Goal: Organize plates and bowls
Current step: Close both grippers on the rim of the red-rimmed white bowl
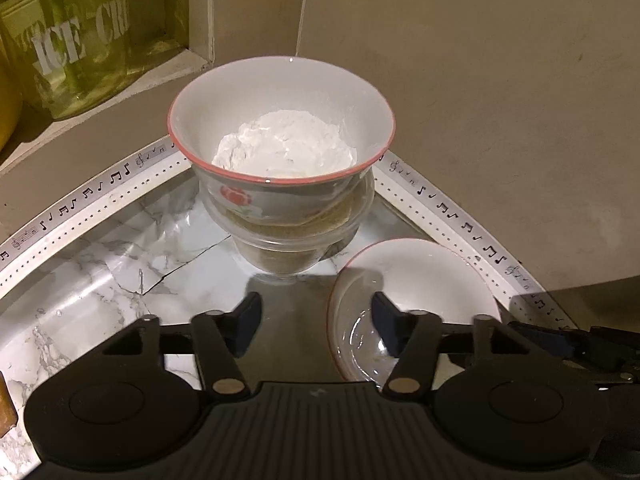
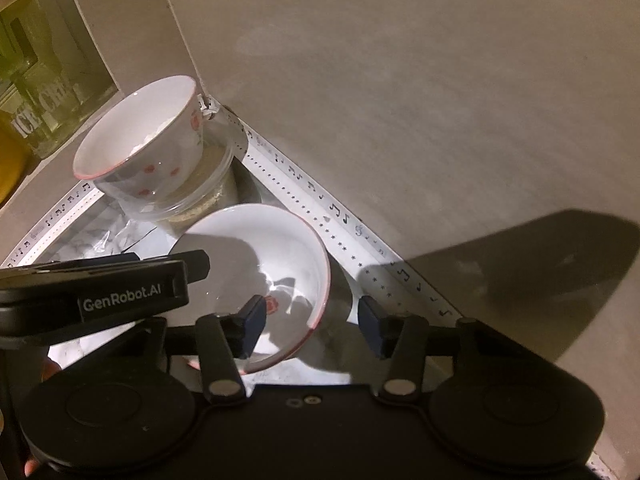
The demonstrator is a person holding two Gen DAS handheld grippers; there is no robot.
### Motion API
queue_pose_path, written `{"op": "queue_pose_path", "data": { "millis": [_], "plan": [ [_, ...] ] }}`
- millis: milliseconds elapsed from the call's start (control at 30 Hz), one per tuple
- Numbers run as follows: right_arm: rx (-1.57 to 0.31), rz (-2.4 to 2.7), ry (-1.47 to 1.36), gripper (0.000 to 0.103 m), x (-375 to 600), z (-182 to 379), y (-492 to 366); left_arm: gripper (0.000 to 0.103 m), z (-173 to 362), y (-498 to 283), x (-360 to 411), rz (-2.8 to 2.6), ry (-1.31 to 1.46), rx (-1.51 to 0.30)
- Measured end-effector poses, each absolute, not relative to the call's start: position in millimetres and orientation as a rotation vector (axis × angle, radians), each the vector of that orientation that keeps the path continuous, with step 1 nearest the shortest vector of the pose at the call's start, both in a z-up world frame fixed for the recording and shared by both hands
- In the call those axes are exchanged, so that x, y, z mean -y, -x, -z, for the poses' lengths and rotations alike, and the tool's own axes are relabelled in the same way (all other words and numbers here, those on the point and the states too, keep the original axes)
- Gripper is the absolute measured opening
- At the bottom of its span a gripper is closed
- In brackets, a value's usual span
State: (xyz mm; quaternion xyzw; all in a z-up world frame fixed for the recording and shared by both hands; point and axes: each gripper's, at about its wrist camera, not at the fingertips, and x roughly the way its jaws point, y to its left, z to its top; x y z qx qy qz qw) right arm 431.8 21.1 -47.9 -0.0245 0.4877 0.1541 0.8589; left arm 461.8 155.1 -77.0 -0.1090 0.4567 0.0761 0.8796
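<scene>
A white red-rimmed bowl with a flower print holds white powder and sits nested in a glass bowl in the counter's back corner. In front of them, to the right, an empty white red-rimmed bowl lies tilted on the marble-look counter. My left gripper straddles its left rim, one finger inside and one outside, with the pads apart from it. My right gripper straddles the opposite rim of the same empty bowl, also without pressing. The left gripper's body crosses the right wrist view.
A yellow-green see-through container lettered "ICE CRE" stands in a wall niche at the upper left. White tape with music notes edges the counter where it meets the beige walls. The stacked bowls stand close behind the empty bowl.
</scene>
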Motion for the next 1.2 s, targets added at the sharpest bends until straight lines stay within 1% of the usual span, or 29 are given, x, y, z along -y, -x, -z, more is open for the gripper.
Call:
{"op": "queue_pose_path", "data": {
  "millis": [133, 200, 333, 367, 533, 600, 700, 767, 800, 1200],
  "plan": [
    [-1.029, -0.316, 0.058, 0.042, -22, 51, -435, 0.045, 80, -465, -158, -0.157, 0.24, -0.962],
    [-1.028, -0.311, 0.061, 0.04, -23, 52, -436, 0.039, 81, -466, -159, -0.152, 0.246, -0.967],
    [-1.028, -0.3, 0.074, 0.033, -23, 54, -440, 0.037, 83, -469, -162, -0.146, 0.264, -0.977],
    [-1.029, -0.297, 0.074, 0.032, -23, 55, -441, 0.034, 83, -470, -163, -0.146, 0.272, -0.982],
    [-1.029, -0.291, 0.081, 0.025, -21, 55, -443, 0.031, 84, -471, -166, -0.137, 0.286, -0.989],
    [-1.027, -0.29, 0.086, 0.018, -20, 55, -444, 0.025, 83, -471, -165, -0.128, 0.29, -0.991],
    [-1.031, -0.309, 0.073, 0.01, -19, 55, -445, 0.016, 83, -472, -162, -0.116, 0.286, -0.994],
    [-1.026, -0.306, 0.087, 0.01, -21, 54, -443, 0.011, 82, -473, -159, -0.113, 0.28, -0.995],
    [-1.023, -0.304, 0.093, 0.01, -22, 53, -442, 0.011, 82, -473, -157, -0.113, 0.278, -0.996],
    [-1.011, -0.328, 0.087, 0.009, -20, 45, -431, 0.01, 76, -455, -149, -0.151, 0.26, -1.002]
  ]
}}
